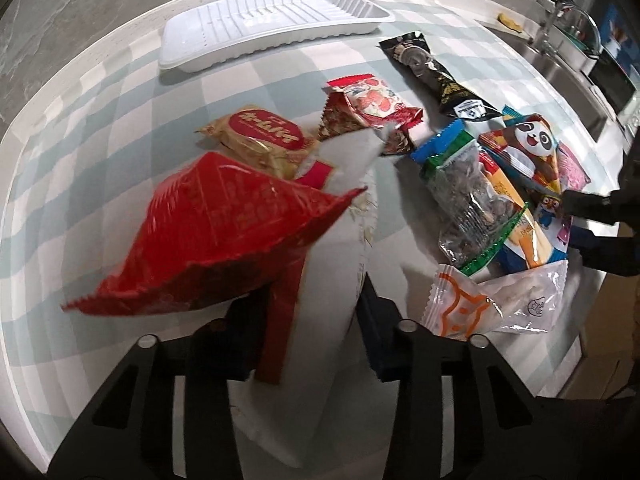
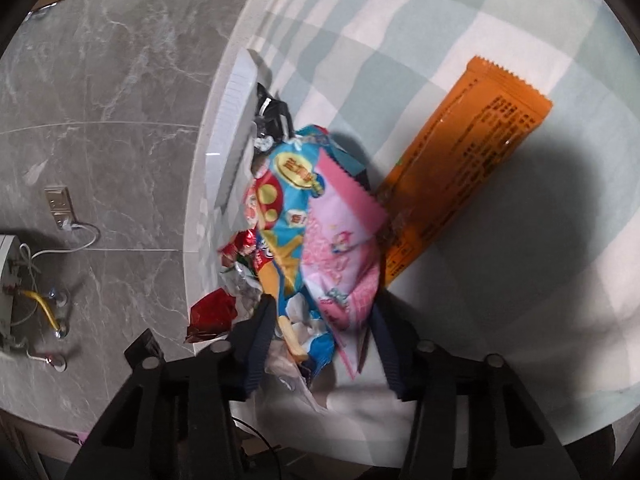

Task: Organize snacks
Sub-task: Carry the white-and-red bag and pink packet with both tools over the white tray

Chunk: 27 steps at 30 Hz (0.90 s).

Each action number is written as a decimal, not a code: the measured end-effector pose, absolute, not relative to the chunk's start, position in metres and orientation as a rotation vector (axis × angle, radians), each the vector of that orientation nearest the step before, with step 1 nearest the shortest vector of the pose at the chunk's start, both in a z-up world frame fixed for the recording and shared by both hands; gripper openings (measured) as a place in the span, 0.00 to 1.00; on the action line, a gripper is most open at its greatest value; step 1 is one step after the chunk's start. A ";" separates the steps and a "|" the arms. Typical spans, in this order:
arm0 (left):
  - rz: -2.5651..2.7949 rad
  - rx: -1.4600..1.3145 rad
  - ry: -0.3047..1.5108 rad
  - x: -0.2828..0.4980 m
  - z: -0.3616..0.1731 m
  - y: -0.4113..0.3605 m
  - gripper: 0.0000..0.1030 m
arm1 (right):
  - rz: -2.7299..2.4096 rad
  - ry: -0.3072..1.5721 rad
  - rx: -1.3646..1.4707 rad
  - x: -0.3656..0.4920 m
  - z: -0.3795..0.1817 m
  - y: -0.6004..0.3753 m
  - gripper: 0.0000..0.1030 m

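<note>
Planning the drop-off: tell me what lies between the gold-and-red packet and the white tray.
Nothing: in the left wrist view only bare checked tablecloth lies between the gold-and-red packet and the white tray.

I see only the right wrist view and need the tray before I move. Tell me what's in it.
Observer: Nothing. The tray is empty.
Operator: Report the left gripper.
Observer: The left gripper is clamped on a white packet.
Operator: Name what lies nearest the tray.
Observer: A black packet, lying flat by the tray's right corner and not touching it.
</note>
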<state>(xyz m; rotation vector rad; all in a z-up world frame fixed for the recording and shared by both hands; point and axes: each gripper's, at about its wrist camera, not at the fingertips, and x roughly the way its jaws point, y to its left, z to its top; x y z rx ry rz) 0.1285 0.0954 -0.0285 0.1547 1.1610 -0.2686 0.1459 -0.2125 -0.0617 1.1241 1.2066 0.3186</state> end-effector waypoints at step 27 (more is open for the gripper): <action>-0.413 -0.184 1.212 0.116 -0.021 0.126 0.19 | 0.332 1.236 1.113 0.126 -0.052 -0.224 0.17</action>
